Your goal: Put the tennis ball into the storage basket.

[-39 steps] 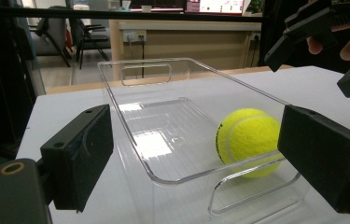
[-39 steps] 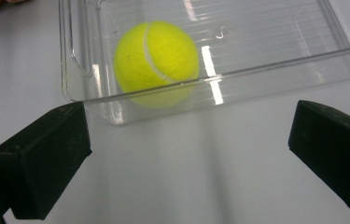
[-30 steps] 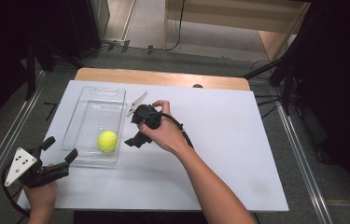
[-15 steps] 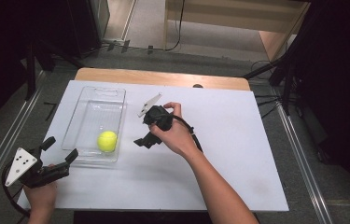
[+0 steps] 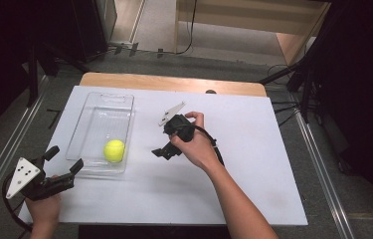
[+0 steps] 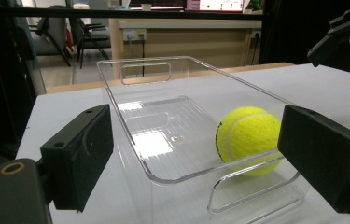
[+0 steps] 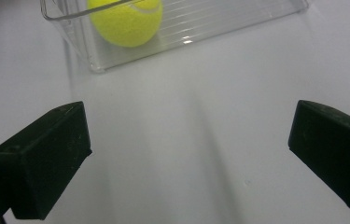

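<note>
A clear plastic bin [image 5: 99, 119] lies on the left part of the white table [image 5: 253, 169], with a yellow tennis ball [image 5: 114, 150] in its near end. My left gripper [image 5: 64, 159] is open at the table's near left corner, pointing at the bin's near end. In the left gripper view the jaws stand wide around the bin [image 6: 144, 63] and the ball [image 6: 247, 140], not touching either. My right gripper [image 5: 165, 151] hangs open and empty over bare table, just right of the bin. The right gripper view has the ball [image 7: 126, 21] inside the bin [image 7: 238, 18] beyond its jaws.
A wooden strip [image 5: 174, 82] runs along the table's far edge. Metal rails [image 5: 5, 154] flank the table on the floor. Bare white surface stretches right of the right hand. The right gripper [image 6: 345, 28] juts into the left gripper view's upper right corner.
The right gripper has drawn away to the right from the bin's side, open and empty. The ball stays in the bin. The left gripper has hardly moved.
</note>
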